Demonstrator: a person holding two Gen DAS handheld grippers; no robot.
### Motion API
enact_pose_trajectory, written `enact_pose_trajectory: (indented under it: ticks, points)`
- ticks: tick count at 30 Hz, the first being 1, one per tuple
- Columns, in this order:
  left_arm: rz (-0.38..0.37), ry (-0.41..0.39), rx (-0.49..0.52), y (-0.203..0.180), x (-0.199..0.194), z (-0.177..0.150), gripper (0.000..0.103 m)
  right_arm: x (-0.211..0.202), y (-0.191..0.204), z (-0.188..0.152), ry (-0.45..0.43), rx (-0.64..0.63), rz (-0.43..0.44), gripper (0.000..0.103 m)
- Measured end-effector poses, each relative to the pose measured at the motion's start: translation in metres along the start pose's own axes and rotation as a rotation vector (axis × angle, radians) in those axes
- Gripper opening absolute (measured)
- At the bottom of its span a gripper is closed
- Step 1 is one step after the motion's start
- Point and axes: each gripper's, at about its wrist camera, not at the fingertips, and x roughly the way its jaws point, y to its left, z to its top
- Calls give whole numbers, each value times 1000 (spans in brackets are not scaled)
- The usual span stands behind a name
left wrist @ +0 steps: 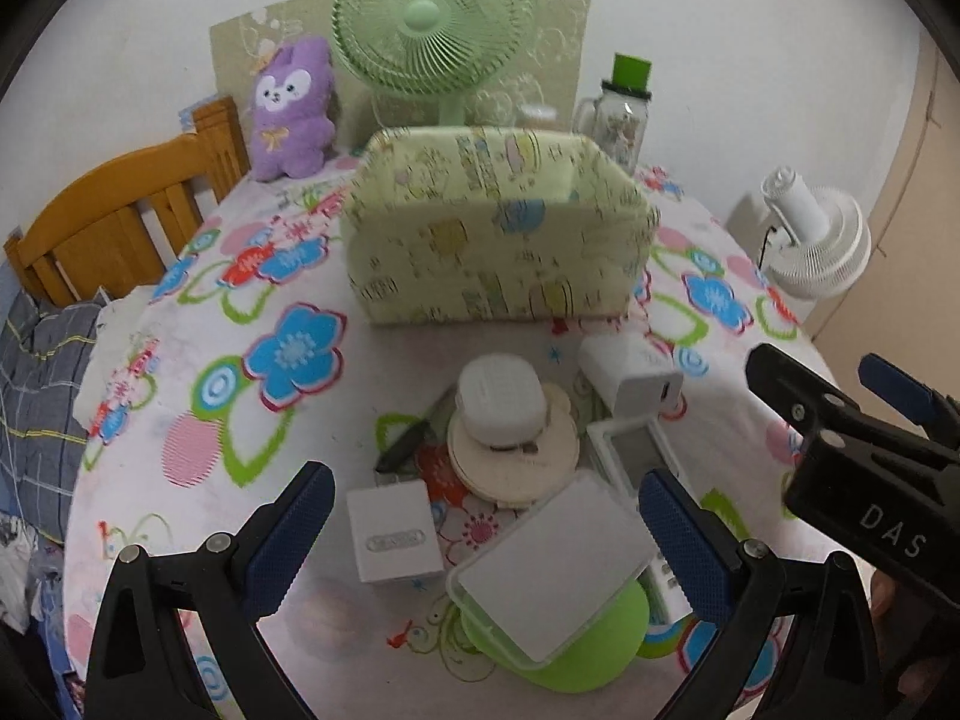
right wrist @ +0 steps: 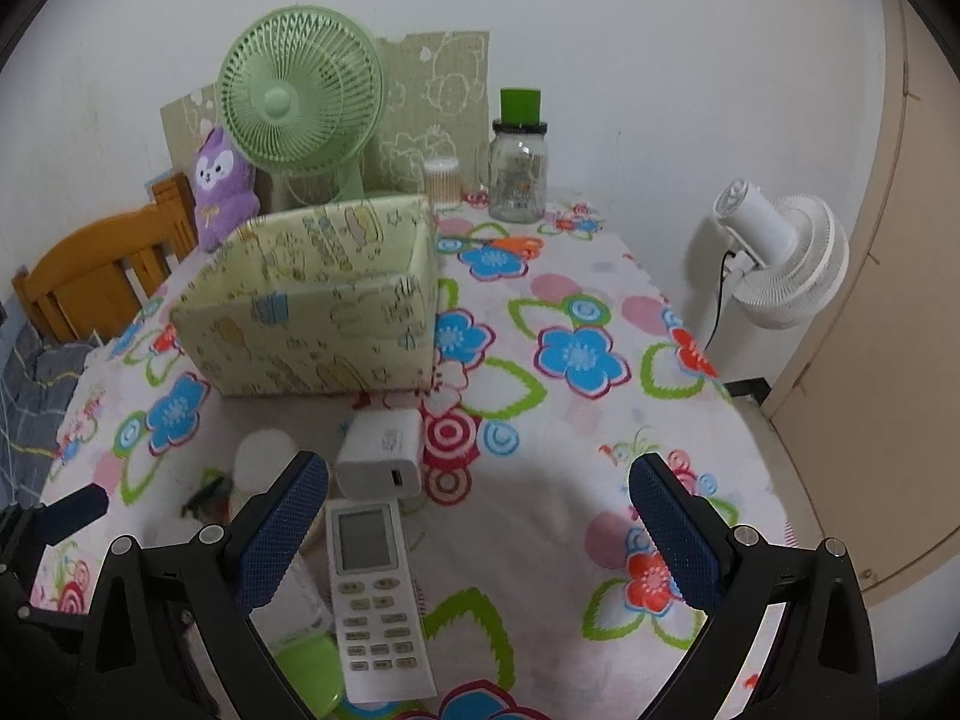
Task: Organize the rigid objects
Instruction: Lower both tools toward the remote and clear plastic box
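The left tool (left wrist: 480,531) is spread wide and pinches nothing; it hovers over a small heap of things that lie on the bench (left wrist: 198,372) in front of the fabric box (left wrist: 498,228), which stands open at the top and seems to be the place where they must go. Directly between its blue pads is a white lidded container (left wrist: 558,564) resting on a green round piece (left wrist: 576,654); the lid looks smooth and maybe slippery, so I would take it by the two long edges, not by the flat top. A little nearer to the box lie a white square adapter (left wrist: 393,534), a rounded white case (left wrist: 501,399) sitting on a cream disc (left wrist: 516,462), and a white charger (left wrist: 630,375) just before the box. All of these look light and stiff, so a firm pinch across their flat sides should be enough, without fear of crushing. The right tool (right wrist: 480,531) is also spread and empty, and hangs over the bench on the right side of the box. The remote control (right wrist: 375,600) lies just beside its left pad, lengthwise toward the box; it is hard plastic and light, and best gripped across its narrow width near the middle. Both tools point forward and down toward the box, the right one a bit higher, and they are close together. No hand is clearly seen.
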Motion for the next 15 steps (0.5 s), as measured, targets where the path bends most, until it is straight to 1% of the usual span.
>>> enact_pose_trajectory:
  ticks: [6, 9, 15]
  points:
    - [-11, 23, 22, -9, 15, -15, 102, 21, -3, -22, 49, 6, -1, 102]
    - [-27, 31, 19, -13, 15, -22, 103, 24, -5, -28, 71, 16, 8, 102]
    - [-24, 55, 11, -21, 20, -32, 103, 27, -3, -36, 86, -14, 19, 102]
